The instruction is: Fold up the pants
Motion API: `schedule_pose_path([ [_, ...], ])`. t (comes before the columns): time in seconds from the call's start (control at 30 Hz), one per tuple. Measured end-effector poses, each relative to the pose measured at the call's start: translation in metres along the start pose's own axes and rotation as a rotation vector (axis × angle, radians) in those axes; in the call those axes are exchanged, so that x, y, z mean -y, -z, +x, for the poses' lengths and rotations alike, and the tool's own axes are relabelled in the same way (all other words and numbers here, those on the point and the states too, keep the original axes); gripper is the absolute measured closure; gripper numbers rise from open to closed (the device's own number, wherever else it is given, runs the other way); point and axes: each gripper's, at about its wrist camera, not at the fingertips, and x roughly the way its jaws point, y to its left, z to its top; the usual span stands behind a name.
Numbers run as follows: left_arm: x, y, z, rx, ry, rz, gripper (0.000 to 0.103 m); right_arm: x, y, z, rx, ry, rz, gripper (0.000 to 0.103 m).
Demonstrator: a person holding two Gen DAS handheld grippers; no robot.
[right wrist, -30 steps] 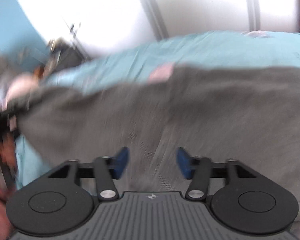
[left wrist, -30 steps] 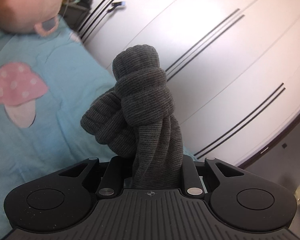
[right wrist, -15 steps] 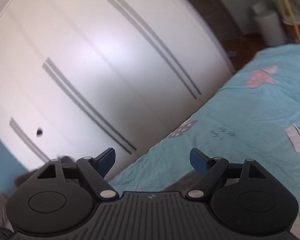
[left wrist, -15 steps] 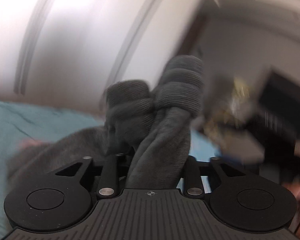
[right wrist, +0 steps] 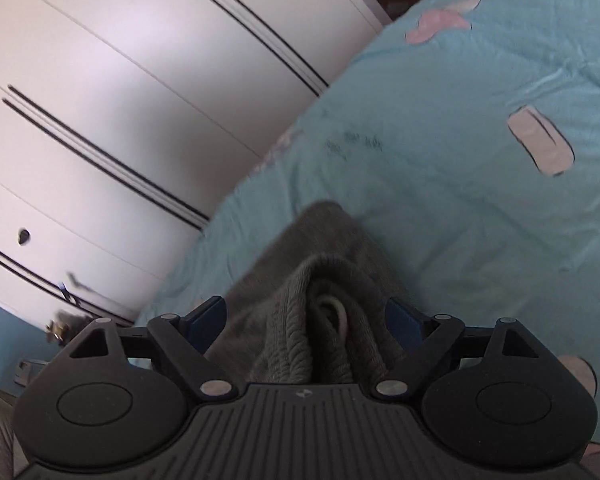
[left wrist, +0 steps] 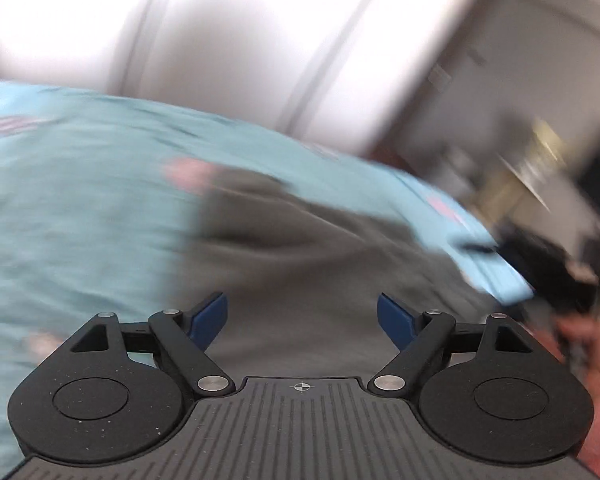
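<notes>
Your left gripper (left wrist: 302, 320) has its blue pads (left wrist: 208, 316) spread wide and the jaws are opening; nothing is pinched between them, and the grey pants (left wrist: 300, 264) lie flat on the bed just below and ahead of the gap, blurred by motion. To the left of that gripper and beyond the pants you see the light blue bedspread (left wrist: 80, 208) with faint pink patches; behind it stands the white wardrobe (left wrist: 228, 40), and to the far right a dark, smeared clutter that cannot be identified. At the right edge, beside the gripper body, part of a hand (left wrist: 592, 368) shows. Your right gripper (right wrist: 306, 316) also has its jaws apart and opening; a bunched, ribbed fold of the pants (right wrist: 300, 336) rises between the fingers (right wrist: 210, 316), with a pale loop showing inside the fold, and the pads stand clear of the cloth on both sides. Ahead of this gripper the fabric tapers to a rounded end on the bedspread (right wrist: 460, 168), which extends to the right and upward with pink and grey printed shapes. To the left and above, the wardrobe (right wrist: 120, 100) doors show dark paired stripes and a small dark knob (right wrist: 23, 236)
</notes>
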Motion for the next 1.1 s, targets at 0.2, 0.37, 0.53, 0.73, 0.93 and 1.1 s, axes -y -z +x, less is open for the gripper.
schedule_pose_path([
  [0.2,-0.055,-0.004,0.008,-0.008,-0.142,-0.129,0.019,-0.03,0.008,0.015,-0.107,0.006,-0.108,0.026],
  [0.37,-0.072,0.004,0.008,-0.023,-0.105,-0.189,0.018,-0.022,-0.007,0.042,-0.146,0.053,-0.055,0.05],
  [0.53,-0.072,0.007,0.009,-0.021,-0.102,-0.175,0.018,-0.027,-0.009,0.052,-0.136,0.053,-0.092,0.082],
  [0.73,-0.083,0.004,0.005,0.026,-0.102,-0.259,0.017,-0.046,-0.02,0.002,0.051,-0.279,0.029,0.084],
  [0.93,-0.083,0.006,0.017,-0.033,-0.132,-0.235,0.017,-0.002,-0.018,0.006,-0.006,0.018,0.022,0.072],
  [1.1,-0.081,0.007,0.018,-0.043,-0.131,-0.223,0.016,0.0,-0.011,0.006,-0.022,0.118,-0.005,0.035],
])
